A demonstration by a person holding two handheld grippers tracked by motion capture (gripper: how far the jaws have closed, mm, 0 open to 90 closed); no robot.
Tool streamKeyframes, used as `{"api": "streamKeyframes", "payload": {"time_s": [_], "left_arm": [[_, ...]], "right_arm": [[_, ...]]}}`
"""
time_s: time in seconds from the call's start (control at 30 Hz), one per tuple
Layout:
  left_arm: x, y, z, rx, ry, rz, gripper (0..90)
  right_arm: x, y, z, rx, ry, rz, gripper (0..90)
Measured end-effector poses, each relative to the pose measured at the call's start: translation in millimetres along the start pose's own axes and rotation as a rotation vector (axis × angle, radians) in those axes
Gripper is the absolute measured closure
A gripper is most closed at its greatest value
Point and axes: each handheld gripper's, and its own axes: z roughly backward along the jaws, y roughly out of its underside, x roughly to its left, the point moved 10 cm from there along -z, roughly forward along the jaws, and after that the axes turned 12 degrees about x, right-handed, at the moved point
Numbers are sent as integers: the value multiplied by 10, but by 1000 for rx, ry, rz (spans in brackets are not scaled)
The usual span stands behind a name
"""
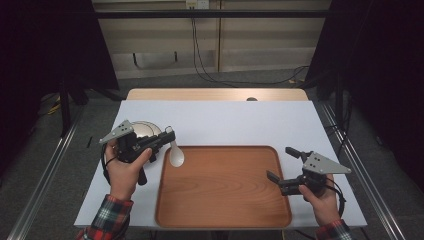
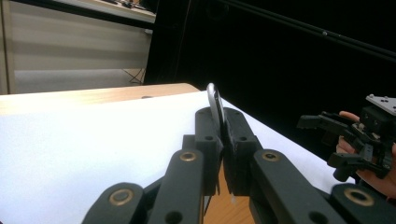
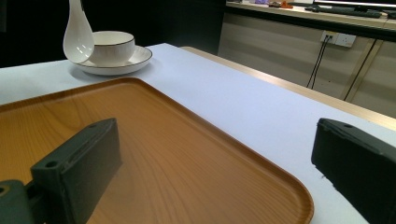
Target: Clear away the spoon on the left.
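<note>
While its jaws are pinched tight on the handle of a white spoon [image 1: 176, 154], the left hand-held gripper [image 1: 169, 135] hangs at the far left corner of the wooden tray [image 1: 223, 210], the spoon's bowl over the tray's rim. Beyond that corner, a bowl [image 3: 111, 46] sits on a plate [image 3: 140, 58]. Off the tray's right edge, the right hand-held gripper [image 1: 282, 162] hovers, jaws spread, above the white tabletop [image 1: 240, 122].

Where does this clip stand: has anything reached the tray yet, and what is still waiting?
Done: the left gripper has its jaws shut on the spoon, whose scoop hangs at the tray's near-left corner. In hand: the spoon, off the table. Left: the tray holds nothing; the bowl sits on its plate; the right gripper is open and holds nothing.
</note>
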Motion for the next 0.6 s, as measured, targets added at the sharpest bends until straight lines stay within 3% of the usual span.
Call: {"api": "streamKeyframes", "payload": {"time_s": [0.5, 0.6], "left_arm": [[-151, 146, -86, 33, 31, -14, 857], [-205, 180, -104, 40, 59, -18, 857]], "right_arm": [[10, 1, -2, 2, -3, -2, 10], [15, 1, -5, 3, -7, 0, 10]]}}
